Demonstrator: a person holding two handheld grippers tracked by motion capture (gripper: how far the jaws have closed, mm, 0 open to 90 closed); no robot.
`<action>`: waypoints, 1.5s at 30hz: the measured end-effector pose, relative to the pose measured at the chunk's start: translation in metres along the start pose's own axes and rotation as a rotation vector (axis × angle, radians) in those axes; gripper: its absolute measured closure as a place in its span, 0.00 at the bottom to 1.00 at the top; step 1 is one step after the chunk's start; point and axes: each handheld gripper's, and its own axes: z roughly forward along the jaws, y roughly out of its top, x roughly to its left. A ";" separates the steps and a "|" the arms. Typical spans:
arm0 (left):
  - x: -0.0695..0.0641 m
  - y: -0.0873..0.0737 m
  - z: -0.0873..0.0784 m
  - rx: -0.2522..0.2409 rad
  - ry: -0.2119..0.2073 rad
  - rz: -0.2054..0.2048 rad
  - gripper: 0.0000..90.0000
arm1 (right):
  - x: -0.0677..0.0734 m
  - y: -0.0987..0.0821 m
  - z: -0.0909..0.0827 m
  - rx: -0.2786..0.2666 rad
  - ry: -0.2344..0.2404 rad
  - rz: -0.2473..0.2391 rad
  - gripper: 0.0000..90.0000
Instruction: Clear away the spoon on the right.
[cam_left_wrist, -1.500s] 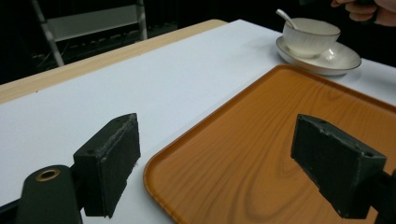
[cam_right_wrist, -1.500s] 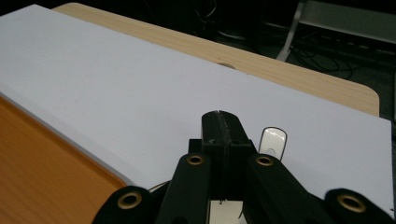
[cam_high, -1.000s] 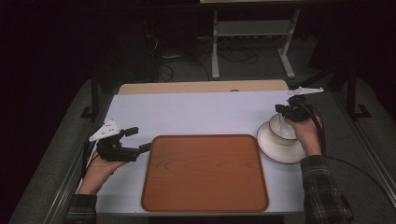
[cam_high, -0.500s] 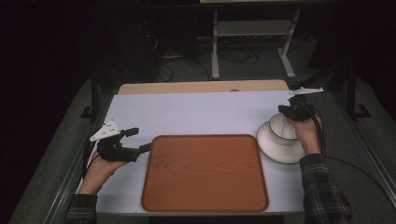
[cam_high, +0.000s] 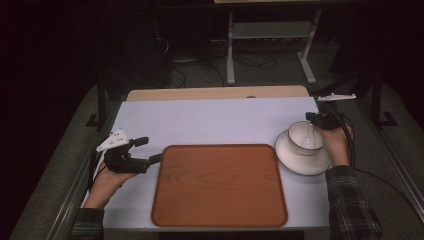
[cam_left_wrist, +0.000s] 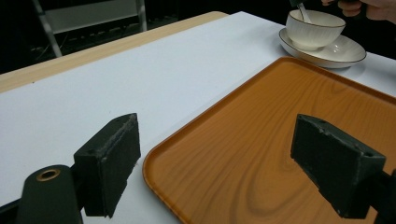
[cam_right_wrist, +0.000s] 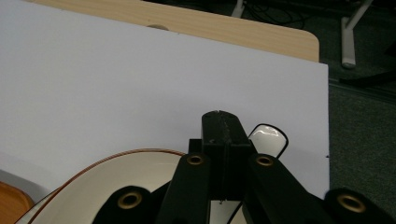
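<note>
A: Right gripper (cam_high: 320, 121)?
B: Jaws clamped on spoon (cam_right_wrist: 267, 139), handle end, over bowl (cam_high: 305, 137) on saucer (cam_high: 300, 162), right of tray (cam_high: 219, 185).
A: Left gripper (cam_high: 145, 150)?
B: Jaws wide, nothing between, straddling tray's near-left corner.

White spoon (cam_high: 310, 134) tilted in white bowl (cam_high: 305, 137) on saucer (cam_high: 303, 161).

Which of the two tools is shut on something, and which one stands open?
The right tool, over the white bowl on its saucer, is shut on a spoon. The left tool, beside the wooden tray, stands open and holds nothing.
</note>
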 end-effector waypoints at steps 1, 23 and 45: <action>0.000 0.000 0.000 0.002 0.000 0.001 0.17 | -0.001 0.000 -0.001 -0.001 -0.002 0.000 1.00; -0.003 0.000 0.004 0.012 -0.008 0.004 0.17 | -0.016 -0.011 -0.021 0.024 -0.052 0.035 1.00; -0.005 0.000 0.005 0.015 -0.014 0.014 0.17 | -0.034 -0.038 -0.069 -0.207 0.097 0.117 0.61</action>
